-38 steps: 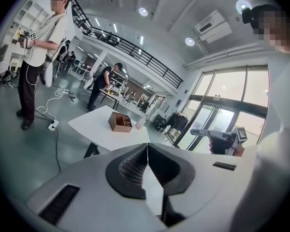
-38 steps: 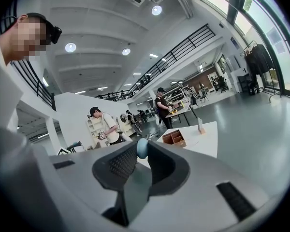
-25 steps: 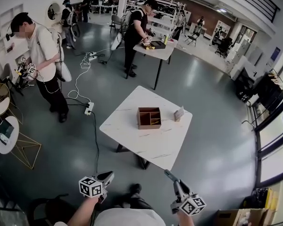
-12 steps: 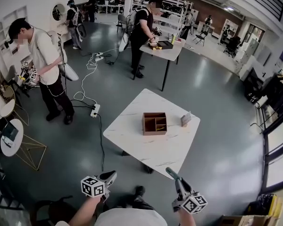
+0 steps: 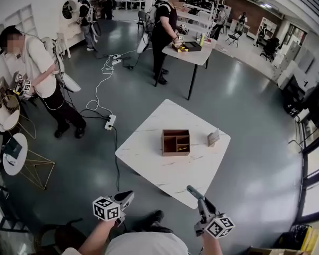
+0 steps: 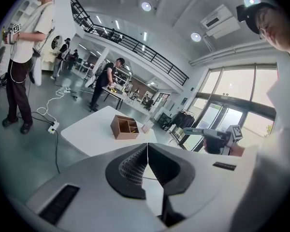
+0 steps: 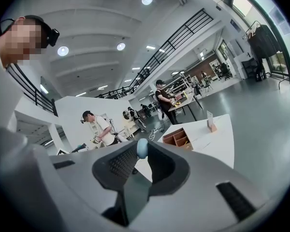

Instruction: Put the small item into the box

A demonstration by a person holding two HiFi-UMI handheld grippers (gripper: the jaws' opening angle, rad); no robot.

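Box (image 5: 175,152) of brown wood, open-topped and split into compartments, set near the middle of a white marbled bench (image 5: 165,174) on a grey floor (image 5: 244,116). Something yellow in one right-hand compartment, too small to tell what. Just to the right of the box and apart from it, a small upright card stand (image 5: 212,137).

Nearer the camera, short of the bench edge and well apart from the box, held low over the floor:

Left claw (image 5: 127,195) — jaws pressed fully together, nothing between them.

Right claw (image 5: 191,189) — jaws closed down on the small item (image 7: 142,148), a pale blue rounded piece pinched right at the tips. Not in the box; up in the air with the claw, on the near side of the bench.
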